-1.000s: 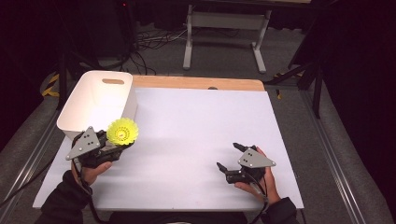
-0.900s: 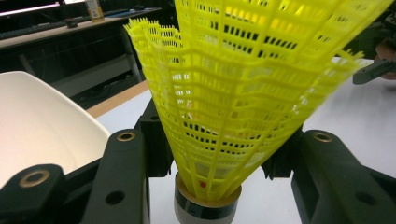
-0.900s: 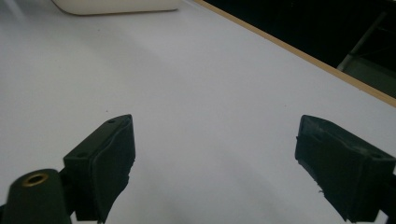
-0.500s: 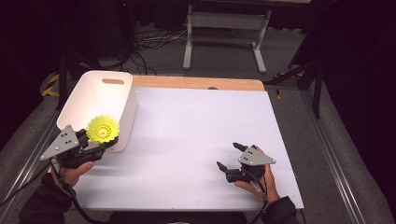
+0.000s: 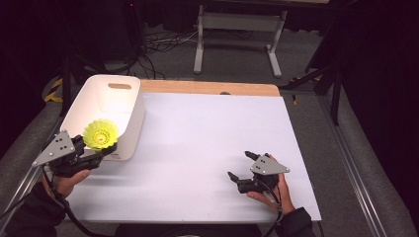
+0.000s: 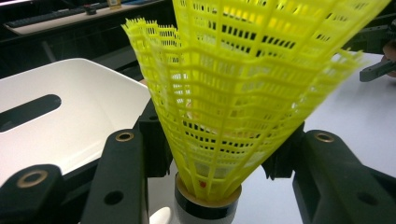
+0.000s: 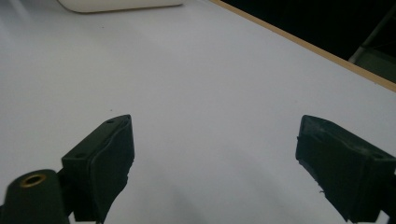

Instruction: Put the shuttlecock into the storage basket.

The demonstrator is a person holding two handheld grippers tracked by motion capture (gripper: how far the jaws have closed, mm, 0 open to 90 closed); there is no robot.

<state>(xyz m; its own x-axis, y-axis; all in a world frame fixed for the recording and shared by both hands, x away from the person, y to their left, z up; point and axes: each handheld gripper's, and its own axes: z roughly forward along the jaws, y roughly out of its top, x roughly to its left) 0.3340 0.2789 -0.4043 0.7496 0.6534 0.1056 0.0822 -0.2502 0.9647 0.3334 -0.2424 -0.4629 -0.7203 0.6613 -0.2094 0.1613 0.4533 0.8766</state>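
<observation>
Yellow plastic mesh forms the skirt of the shuttlecock (image 6: 243, 93), so it should be very light, springy and easy to crush; the firm cork base under the skirt is the safer place to grip. The left gripper (image 5: 96, 150) is clenched on it low down, skirt flaring up from between the jaws, and holds it at the near rim of the white bin (image 5: 111, 106), which lies just ahead of the jaws. Half a second ago it was in much the same spot; a second ago it was over the table further right. The right gripper (image 5: 242, 168) rests released on the white table (image 5: 207, 138), unmoved.
</observation>
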